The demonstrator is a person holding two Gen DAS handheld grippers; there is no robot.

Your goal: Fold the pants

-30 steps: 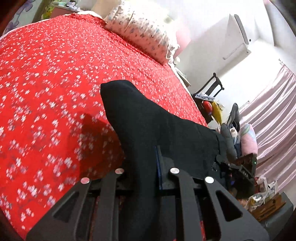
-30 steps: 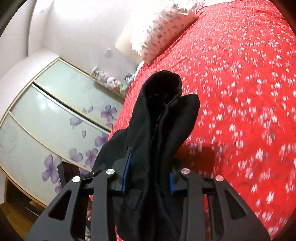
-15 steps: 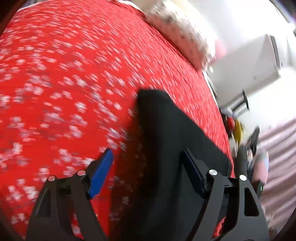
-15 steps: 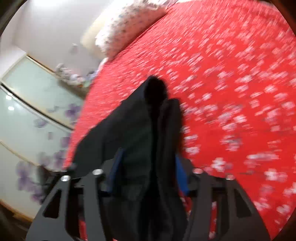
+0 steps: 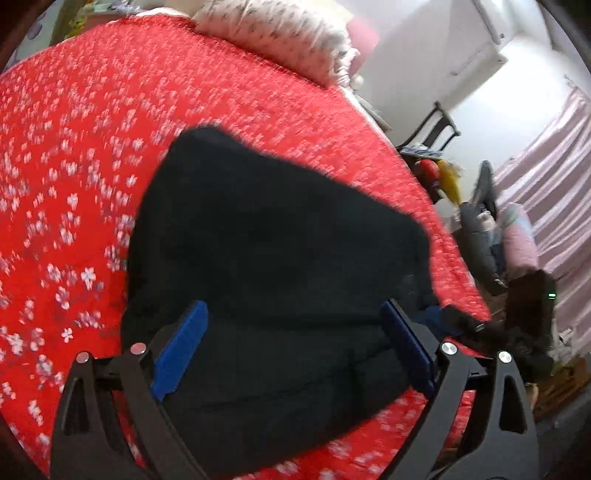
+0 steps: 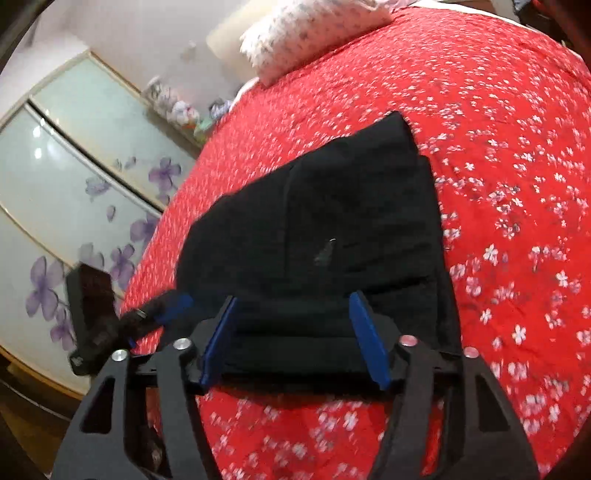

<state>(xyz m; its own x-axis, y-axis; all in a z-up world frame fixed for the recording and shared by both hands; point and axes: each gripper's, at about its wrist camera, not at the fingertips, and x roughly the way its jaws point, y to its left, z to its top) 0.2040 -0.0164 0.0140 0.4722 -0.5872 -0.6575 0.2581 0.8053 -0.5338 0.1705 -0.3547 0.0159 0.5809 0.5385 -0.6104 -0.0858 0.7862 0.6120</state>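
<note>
**Both grippers spread over the folded black pants on the bed**

The black pants (image 5: 273, 266) lie folded in a compact, layered rectangle on the red floral bedspread (image 5: 74, 155), near the edge of the bed closest to the cameras. In the right wrist view the pants (image 6: 354, 221) show stacked layers along the near edge, with a small pale mark on the top layer.

The left gripper (image 5: 291, 343) hovers over the near part of the pants. Its jaws are opening; the blue pads (image 5: 181, 350) stand wide apart with the cloth lying between and beneath them, and neither pad presses on it.

The right gripper (image 6: 295, 332) sits over the near edge of the folded stack. Its jaws are also opening; the blue pads (image 6: 369, 339) are apart, clear of the fabric between them.

A floral pillow (image 5: 280, 33) rests at the far end of the bed. A wardrobe (image 6: 74, 166) with purple flower panels stands beside the bed
</note>
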